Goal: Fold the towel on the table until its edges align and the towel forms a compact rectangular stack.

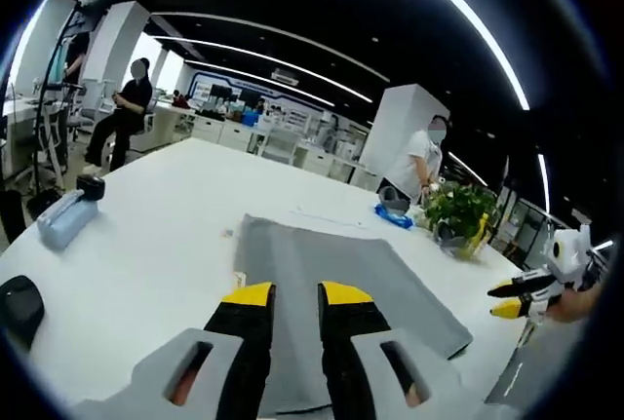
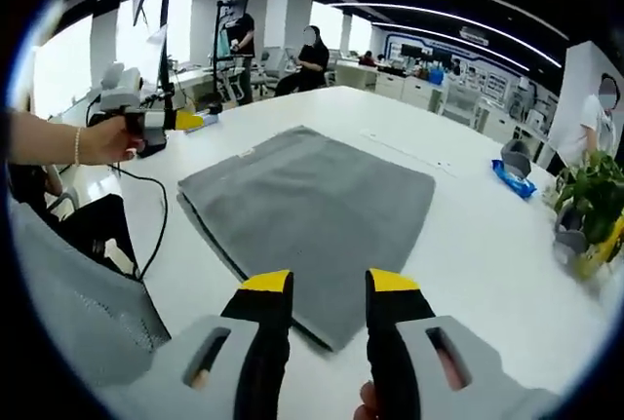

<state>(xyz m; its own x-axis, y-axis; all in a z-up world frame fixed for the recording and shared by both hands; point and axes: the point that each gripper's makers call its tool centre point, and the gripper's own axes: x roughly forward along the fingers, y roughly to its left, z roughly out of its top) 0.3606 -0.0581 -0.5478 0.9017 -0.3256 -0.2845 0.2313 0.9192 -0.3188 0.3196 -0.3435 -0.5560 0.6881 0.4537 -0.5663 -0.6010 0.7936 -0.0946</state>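
A grey towel (image 1: 336, 269) lies flat on the white table (image 1: 166, 245), roughly rectangular. In the right gripper view the towel (image 2: 312, 201) shows a doubled edge along its near left side. My left gripper (image 1: 297, 295) hovers over the towel's near edge, open, with nothing between its yellow-tipped jaws. My right gripper (image 2: 330, 288) is open above the towel's near corner and holds nothing. In the left gripper view the right gripper (image 1: 522, 298) enters from the right, off the table's edge. A hand holds the left gripper (image 2: 161, 120) beyond the towel's left side.
A potted plant (image 1: 458, 208) and a blue packet (image 1: 393, 215) stand past the towel's far right. A pale blue case (image 1: 66, 220) and a black object (image 1: 19, 308) sit at the left. A mesh chair back (image 2: 78, 303) and a cable (image 2: 156, 210) are near the table edge. People are in the background.
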